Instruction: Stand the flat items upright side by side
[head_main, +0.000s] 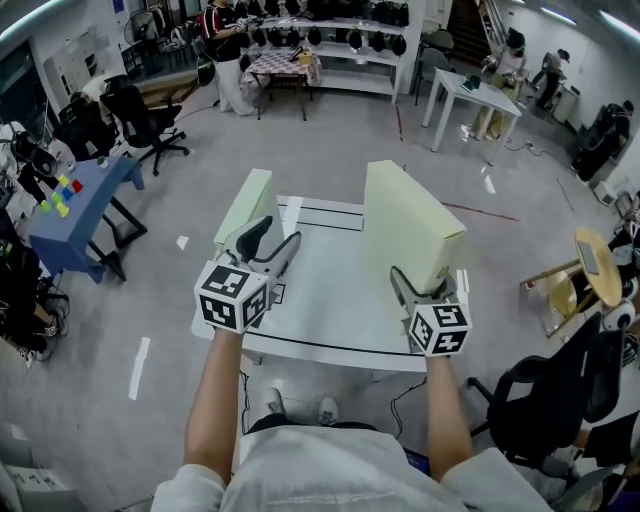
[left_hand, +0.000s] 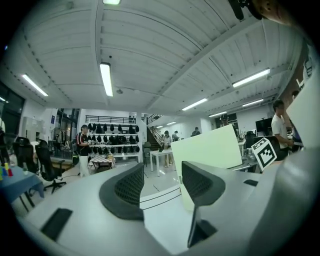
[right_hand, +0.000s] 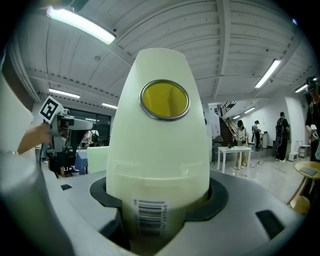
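While right gripper (head_main: 421, 287) fingers clamp the upright box (head_main: 410, 225) and left gripper (head_main: 270, 243) fingers gape empty, a tilted release could topple it.

The person wears a white short-sleeved shirt (head_main: 330, 470), dark trousers (head_main: 287, 425) and white shoes (head_main: 326, 410). The left gripper (head_main: 272, 240) and right gripper (head_main: 420, 287) have pale grey bodies and black jaws with dotted pads (left_hand: 131, 184). Each carries a cube (head_main: 232, 296) of black-and-white square markers.
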